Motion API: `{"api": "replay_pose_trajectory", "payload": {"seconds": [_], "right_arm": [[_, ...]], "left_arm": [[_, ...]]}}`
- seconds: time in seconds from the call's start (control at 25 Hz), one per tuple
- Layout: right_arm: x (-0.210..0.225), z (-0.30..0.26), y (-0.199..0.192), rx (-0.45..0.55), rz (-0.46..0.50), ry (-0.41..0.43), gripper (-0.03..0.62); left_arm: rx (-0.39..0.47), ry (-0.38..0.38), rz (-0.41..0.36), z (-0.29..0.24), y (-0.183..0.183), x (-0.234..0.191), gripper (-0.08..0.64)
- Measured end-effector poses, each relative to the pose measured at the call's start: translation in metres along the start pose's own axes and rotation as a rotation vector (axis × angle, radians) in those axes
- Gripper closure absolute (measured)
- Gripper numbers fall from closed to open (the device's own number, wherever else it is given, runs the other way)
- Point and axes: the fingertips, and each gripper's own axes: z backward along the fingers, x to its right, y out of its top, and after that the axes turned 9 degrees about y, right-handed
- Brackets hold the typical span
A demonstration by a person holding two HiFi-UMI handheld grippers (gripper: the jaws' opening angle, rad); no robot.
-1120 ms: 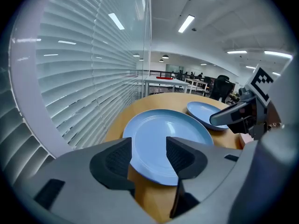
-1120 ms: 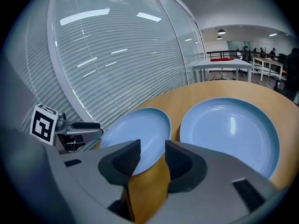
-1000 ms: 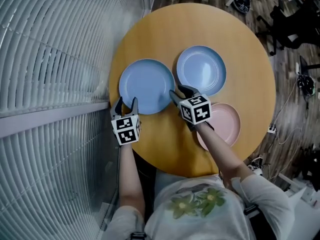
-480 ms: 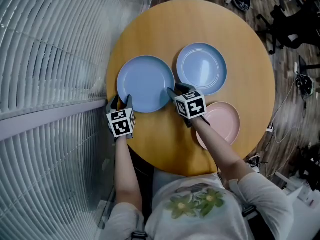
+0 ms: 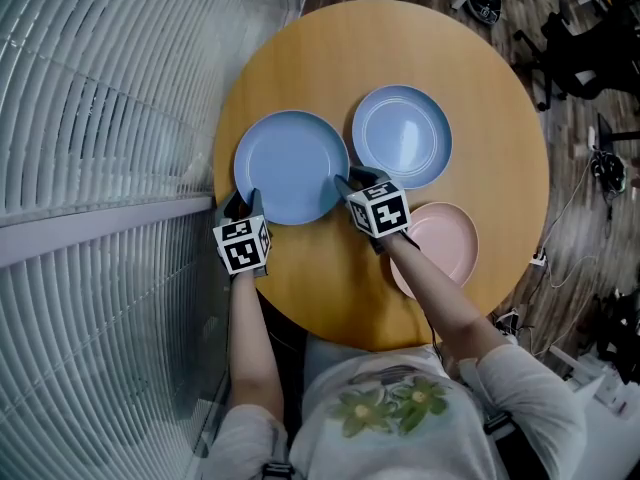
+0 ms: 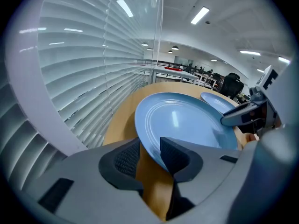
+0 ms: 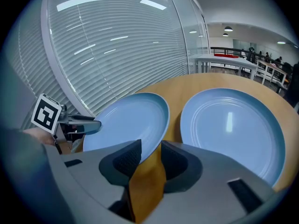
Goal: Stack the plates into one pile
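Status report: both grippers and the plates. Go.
Left gripper just closing, right gripper open; both straddle rim of left blue plate, no clamp yet. Right blue plate, pink plate unstacked. Nothing in the way.

The far part of the worktop (image 5: 400, 38) is bare. The blinds (image 5: 100, 118) stand close at its left edge. Between the left blue plate (image 5: 290, 166) and the right blue plate (image 5: 402, 136) is only a narrow gap.

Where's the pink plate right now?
Head view: the pink plate sits near-right on the table, partly under the person's right forearm, just nearer than the right-hand blue plate.
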Motion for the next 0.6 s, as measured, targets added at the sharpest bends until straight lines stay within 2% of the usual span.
{"api": "replay_pose_trajectory", "payload": {"seconds": [0.24,0.6], "right_arm": [[-0.014,0.005,0.003,0.011,0.033,0.009,0.443],[-0.03,0.044,0.023,0.061,0.072,0.029,0.442]], "left_arm": [[0.028,-0.002,-0.003,0.013,0.0,-0.008,0.405],[0.074,0.016,-0.012,0.051,0.021,-0.002,0.405]]}}
